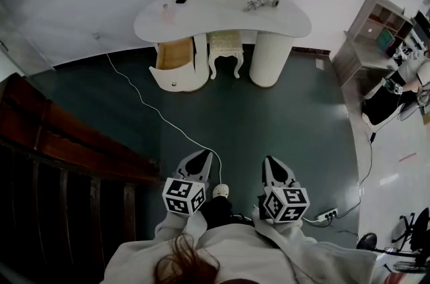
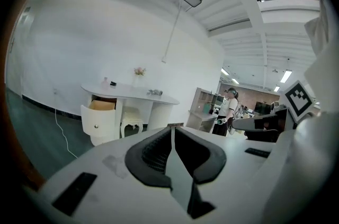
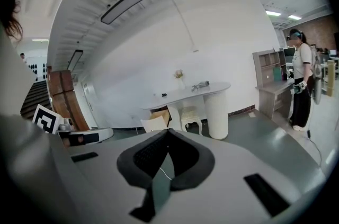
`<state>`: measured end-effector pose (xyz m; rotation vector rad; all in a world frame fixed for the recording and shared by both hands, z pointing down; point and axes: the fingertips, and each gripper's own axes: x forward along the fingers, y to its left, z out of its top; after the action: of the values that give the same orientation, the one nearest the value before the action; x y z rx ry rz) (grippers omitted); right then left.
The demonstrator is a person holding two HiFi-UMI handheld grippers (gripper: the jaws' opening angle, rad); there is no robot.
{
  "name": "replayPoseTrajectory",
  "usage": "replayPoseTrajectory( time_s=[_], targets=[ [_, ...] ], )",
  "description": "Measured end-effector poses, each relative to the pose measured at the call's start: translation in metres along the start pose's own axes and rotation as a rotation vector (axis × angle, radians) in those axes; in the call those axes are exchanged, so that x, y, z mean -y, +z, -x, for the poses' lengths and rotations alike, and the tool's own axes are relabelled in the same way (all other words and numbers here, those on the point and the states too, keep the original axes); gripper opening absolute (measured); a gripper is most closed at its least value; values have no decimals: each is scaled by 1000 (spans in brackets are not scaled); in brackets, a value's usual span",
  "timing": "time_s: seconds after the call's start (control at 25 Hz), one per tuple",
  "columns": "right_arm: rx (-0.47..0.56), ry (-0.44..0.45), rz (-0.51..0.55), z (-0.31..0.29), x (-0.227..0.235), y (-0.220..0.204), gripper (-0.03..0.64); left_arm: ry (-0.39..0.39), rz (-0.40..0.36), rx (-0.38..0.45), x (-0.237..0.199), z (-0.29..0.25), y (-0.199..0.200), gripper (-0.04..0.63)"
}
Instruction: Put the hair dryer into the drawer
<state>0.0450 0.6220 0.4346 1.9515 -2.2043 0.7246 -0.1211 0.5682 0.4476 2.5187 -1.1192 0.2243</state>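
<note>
With our left gripper and right gripper both clenched on nothing, the hair dryer lies far off on the vanity table, above the open drawer; we judge it rigid, light and slippery, best gripped by the handle.

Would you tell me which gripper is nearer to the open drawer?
Left. Both are far from the open drawer, but the left gripper is nearly in line with it; the right gripper stands further right.
</note>
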Motion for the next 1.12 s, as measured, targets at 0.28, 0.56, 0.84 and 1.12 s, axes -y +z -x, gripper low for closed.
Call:
replayPoseTrajectory(
  time_s=[0.28, 0.56, 0.84, 1.12],
  targets=[
    [-5, -5, 1, -56, -7, 19, 49, -1, -5, -7, -46, -36, 21, 29],
    [-5, -9, -24, -90, -13, 21, 49, -9, -15, -25, -74, -50, 26, 29],
    [-29, 1, -11, -92, -21, 19, 49, 6, 16, -36, -79, -45, 20, 29],
    [-36, -28, -21, -90, -12, 20, 49, -5, 14, -50, -76, -43, 17, 29]
  ],
)
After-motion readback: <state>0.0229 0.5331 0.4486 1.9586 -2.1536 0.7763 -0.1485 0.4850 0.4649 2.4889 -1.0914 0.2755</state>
